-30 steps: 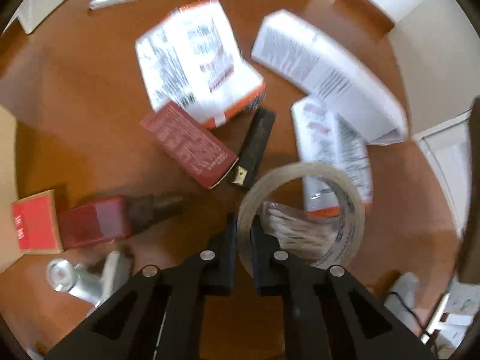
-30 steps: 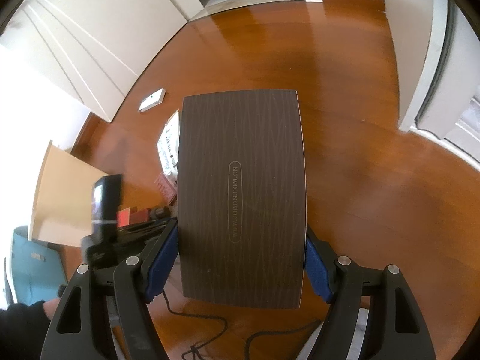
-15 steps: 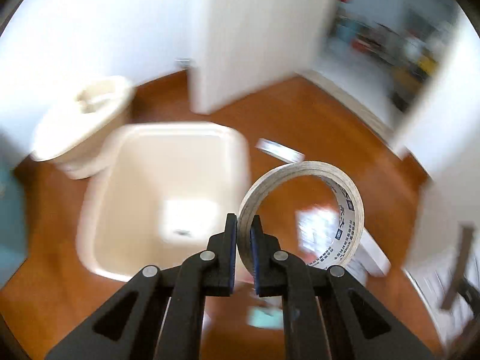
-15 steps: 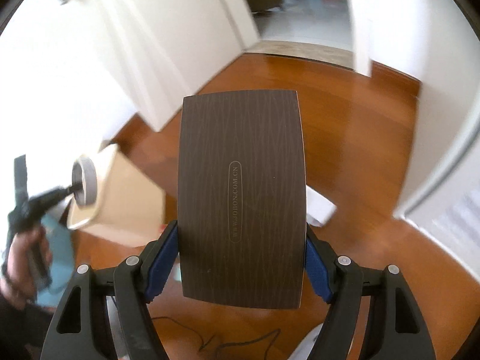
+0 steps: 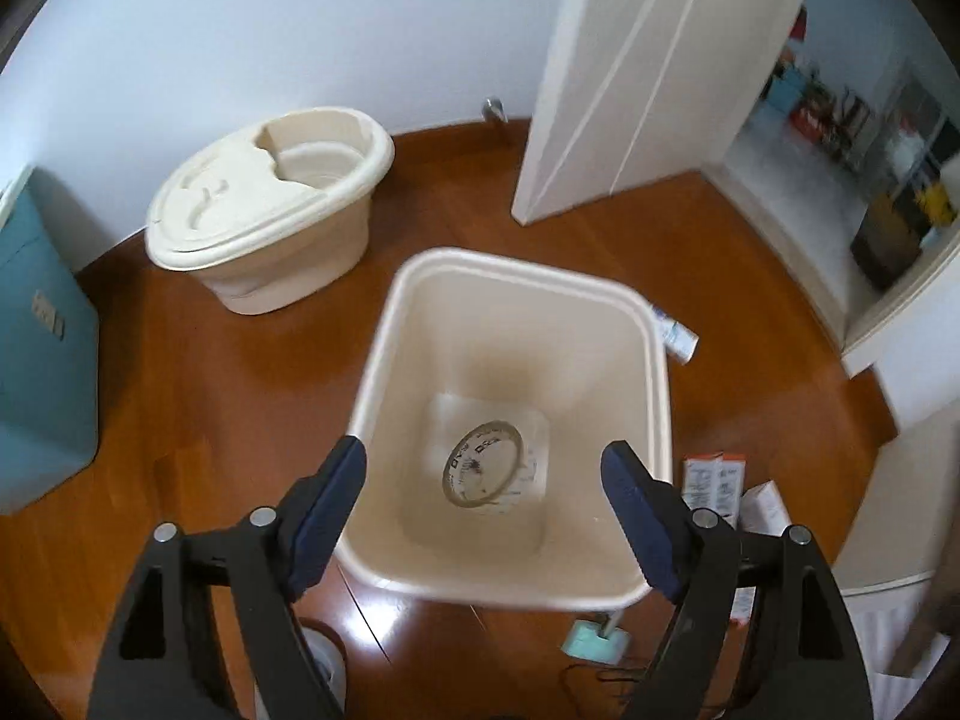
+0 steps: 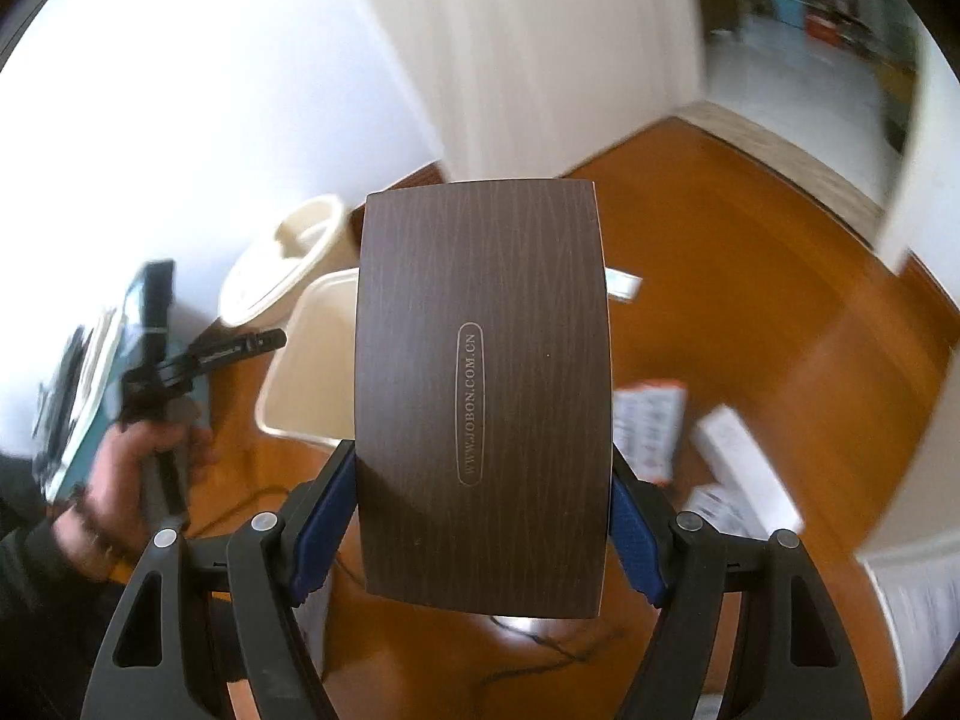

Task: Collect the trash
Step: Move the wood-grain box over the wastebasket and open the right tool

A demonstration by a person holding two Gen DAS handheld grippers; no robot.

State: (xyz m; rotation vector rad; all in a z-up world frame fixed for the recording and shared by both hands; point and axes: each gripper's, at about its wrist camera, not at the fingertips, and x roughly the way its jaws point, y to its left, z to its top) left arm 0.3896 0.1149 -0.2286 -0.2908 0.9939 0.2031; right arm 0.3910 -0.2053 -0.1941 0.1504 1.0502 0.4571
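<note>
In the left wrist view my left gripper [image 5: 483,468] is wide open and empty above a cream trash bin [image 5: 384,360]. A roll of clear tape [image 5: 483,471] lies at the bottom of the bin. In the right wrist view my right gripper [image 6: 483,480] is shut on a dark brown wood-grain box [image 6: 480,390], held upright above the floor. The same bin [image 6: 306,360] shows to the left behind the box, with my left gripper [image 6: 264,342] over it.
A cream lidded bucket [image 5: 270,204] stands behind the bin by the wall. A teal cabinet [image 5: 42,348] is at the left. White and orange boxes [image 5: 714,480] lie on the wooden floor right of the bin. A white door [image 5: 630,72] stands behind.
My left gripper carried the tape roll from the floor clutter to over the bin, opened, and the roll dropped in. My right gripper swung left toward the bin with the brown box.
</note>
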